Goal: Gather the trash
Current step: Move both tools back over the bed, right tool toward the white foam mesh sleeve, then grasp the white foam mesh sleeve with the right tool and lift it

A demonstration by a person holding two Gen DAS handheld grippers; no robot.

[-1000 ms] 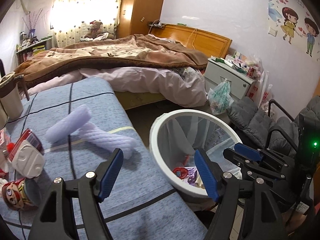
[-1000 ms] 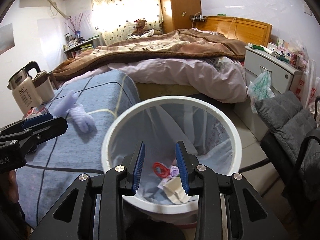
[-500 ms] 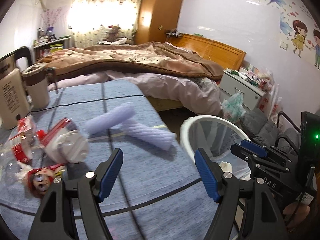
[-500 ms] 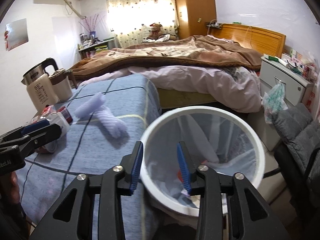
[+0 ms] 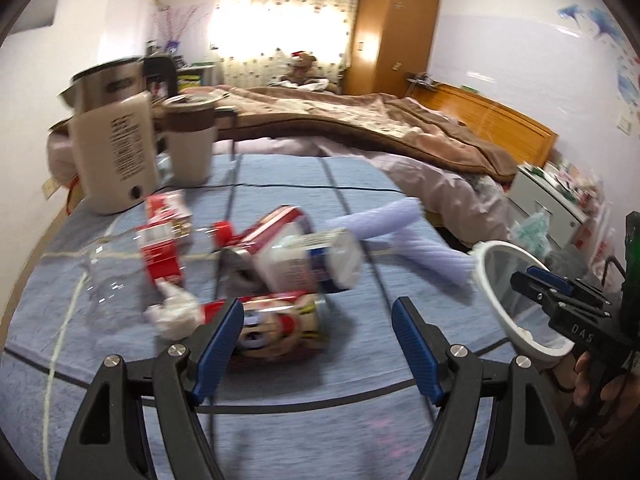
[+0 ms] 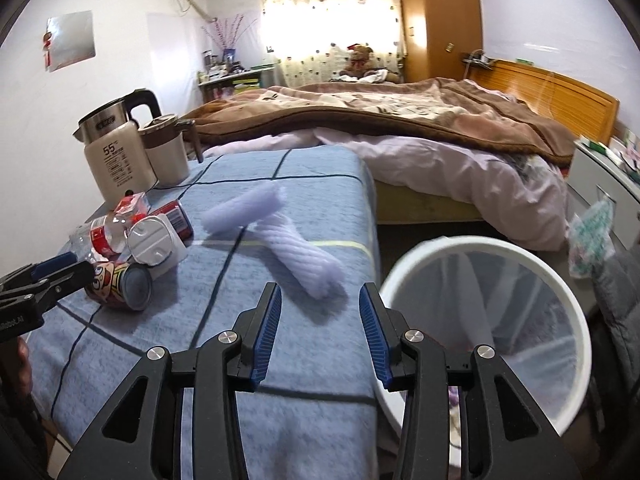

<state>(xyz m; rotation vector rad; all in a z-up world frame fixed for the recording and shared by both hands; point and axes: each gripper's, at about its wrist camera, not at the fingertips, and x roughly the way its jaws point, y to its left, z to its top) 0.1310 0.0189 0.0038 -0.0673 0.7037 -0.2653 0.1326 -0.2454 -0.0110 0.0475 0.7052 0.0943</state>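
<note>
A heap of trash lies on the blue-clothed table (image 5: pixel 360 420): a cartoon-printed can (image 5: pixel 280 332) on its side, a white container with a red cap (image 5: pixel 304 256), a red carton (image 5: pixel 164 240), a crumpled tissue (image 5: pixel 176 312) and a clear plastic bottle (image 5: pixel 104 276). My left gripper (image 5: pixel 318 312) is open just short of the can, which lies behind its left finger. My right gripper (image 6: pixel 320 292) hovers over the table edge near two lavender foam rolls (image 6: pixel 300 256); its jaws are opening with nothing between them. The white lined bin (image 6: pixel 480 320) stands at its right.
A steel kettle (image 5: pixel 116 152) and a lidded beige cup (image 5: pixel 188 148) stand at the table's far left corner with a cord running from them. A bed with a brown blanket (image 6: pixel 400 112) lies beyond. A white nightstand (image 5: pixel 552 196) and a grey chair are past the bin.
Both grippers swung left, away from the bin and over the table. The trash heap now fills the left view. The right jaws have spread wider.
</note>
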